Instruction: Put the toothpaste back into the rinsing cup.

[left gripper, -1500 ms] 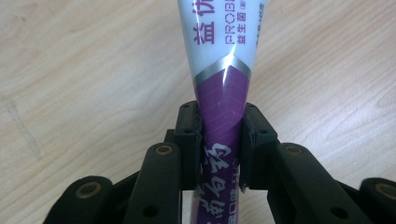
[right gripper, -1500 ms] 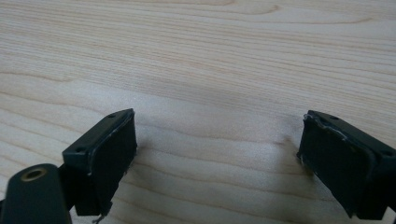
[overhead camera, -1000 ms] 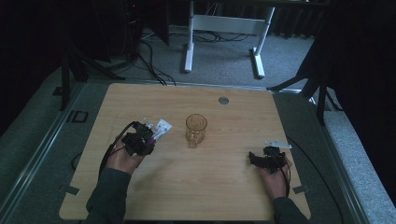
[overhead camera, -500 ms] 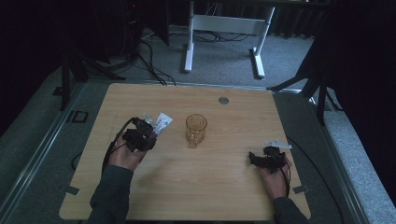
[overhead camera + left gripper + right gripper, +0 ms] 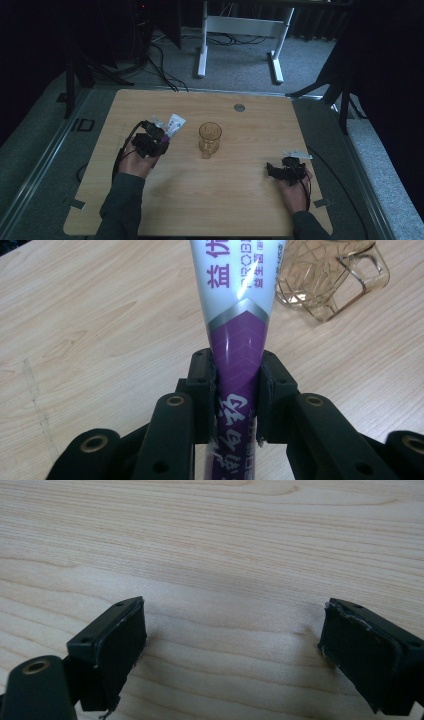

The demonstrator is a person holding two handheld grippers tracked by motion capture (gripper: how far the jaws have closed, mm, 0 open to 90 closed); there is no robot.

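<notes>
My left gripper [image 5: 158, 141] is shut on the purple lower part of a white and purple toothpaste tube [image 5: 174, 123], left of the table's centre. In the left gripper view the tube [image 5: 239, 310] runs up from between the pads, with the gripper [image 5: 236, 390] pressing on both its sides. Just right of the tube stands an amber glass mug [image 5: 210, 138] with a faceted wall and a handle [image 5: 327, 275]. At the right front of the table my right gripper [image 5: 280, 170] rests low. Its jaws stand wide apart over bare wood, with nothing between them [image 5: 232, 640].
The wooden table [image 5: 240, 200] has a small grey round cap [image 5: 239, 107] near its far edge. Cables trail from both grippers toward the person. A white desk frame [image 5: 240, 30] and floor cables lie beyond the table.
My left gripper has edged slightly toward the table's far side with the tube, and the tube's white end now sits a little farther away. The right gripper has kept still.
</notes>
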